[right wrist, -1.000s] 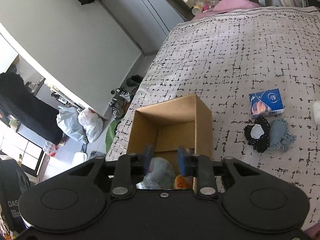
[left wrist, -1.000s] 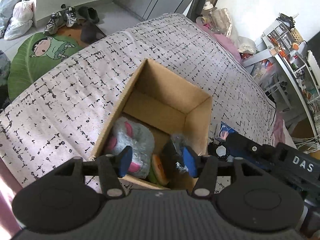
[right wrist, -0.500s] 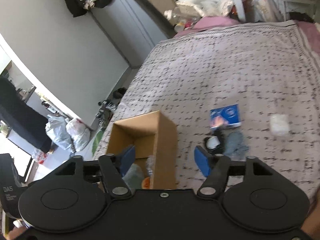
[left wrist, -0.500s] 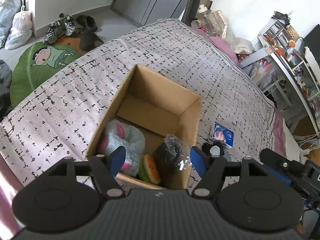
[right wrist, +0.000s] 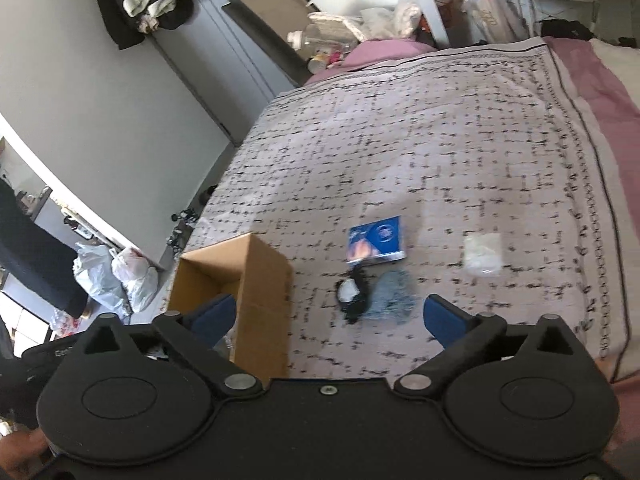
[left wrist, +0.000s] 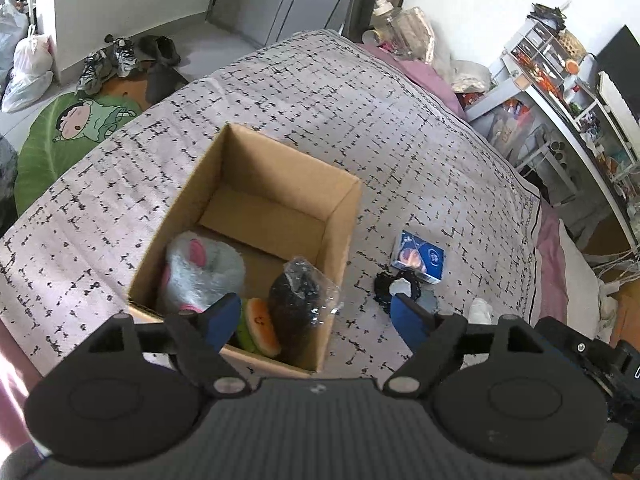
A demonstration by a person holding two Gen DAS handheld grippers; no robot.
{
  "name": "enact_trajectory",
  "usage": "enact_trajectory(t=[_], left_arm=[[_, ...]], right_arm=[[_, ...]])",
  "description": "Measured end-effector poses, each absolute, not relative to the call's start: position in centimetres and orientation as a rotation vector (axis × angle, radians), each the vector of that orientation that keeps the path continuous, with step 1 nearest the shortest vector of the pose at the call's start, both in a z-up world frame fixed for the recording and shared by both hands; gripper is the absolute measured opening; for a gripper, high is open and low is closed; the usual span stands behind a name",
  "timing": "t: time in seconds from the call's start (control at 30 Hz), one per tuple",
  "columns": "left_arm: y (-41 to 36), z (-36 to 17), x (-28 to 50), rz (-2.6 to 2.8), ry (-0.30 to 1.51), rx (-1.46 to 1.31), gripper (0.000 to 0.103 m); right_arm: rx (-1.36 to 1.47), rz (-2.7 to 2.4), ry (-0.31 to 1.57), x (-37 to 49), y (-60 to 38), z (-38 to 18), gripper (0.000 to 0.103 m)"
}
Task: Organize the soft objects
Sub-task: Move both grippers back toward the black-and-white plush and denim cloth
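An open cardboard box (left wrist: 340, 216) stands on the patterned bedspread (left wrist: 360, 92). Inside lie a grey and pink plush (left wrist: 204, 268), a small orange and green plush (left wrist: 260, 326) and a dark item in clear plastic wrap (left wrist: 300, 300). My left gripper (left wrist: 312, 320) is open and empty above the box's near end. To the right of the box lie a blue packet (right wrist: 376, 242), a black and white item (right wrist: 354, 294), a blue-grey fuzzy item (right wrist: 394, 296) and a white pouch (right wrist: 482, 254). My right gripper (right wrist: 326, 318) is open and empty, above the bed in front of these. The box also shows in the right wrist view (right wrist: 260, 280).
Floor at the left holds shoes (left wrist: 108, 64), a green cartoon mat (left wrist: 68, 136) and plastic bags (left wrist: 28, 68). A cluttered shelf unit (left wrist: 560, 92) stands right of the bed. Bottles and a pink pillow (right wrist: 380, 50) sit at the bed's far end.
Both grippers have opened wide. The left one let go of the wrapped dark item, which now lies in the box, and drew back. The right one swung right, away from the box toward the loose items.
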State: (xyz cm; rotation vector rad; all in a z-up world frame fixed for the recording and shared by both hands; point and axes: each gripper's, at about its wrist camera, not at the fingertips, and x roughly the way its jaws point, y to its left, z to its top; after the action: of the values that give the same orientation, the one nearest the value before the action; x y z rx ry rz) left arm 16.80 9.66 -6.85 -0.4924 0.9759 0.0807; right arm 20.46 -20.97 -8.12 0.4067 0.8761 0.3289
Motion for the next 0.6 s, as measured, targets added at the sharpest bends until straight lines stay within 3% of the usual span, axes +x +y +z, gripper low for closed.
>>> enact_trajectory(t=[0.6], left_arm=[[3.5, -7.4, 19.1, 0.049, 1.002, -0.453, 0.081]], right_arm=[[0.399, 0.250, 0.919, 23.2, -26.4, -9.6, 0.103]])
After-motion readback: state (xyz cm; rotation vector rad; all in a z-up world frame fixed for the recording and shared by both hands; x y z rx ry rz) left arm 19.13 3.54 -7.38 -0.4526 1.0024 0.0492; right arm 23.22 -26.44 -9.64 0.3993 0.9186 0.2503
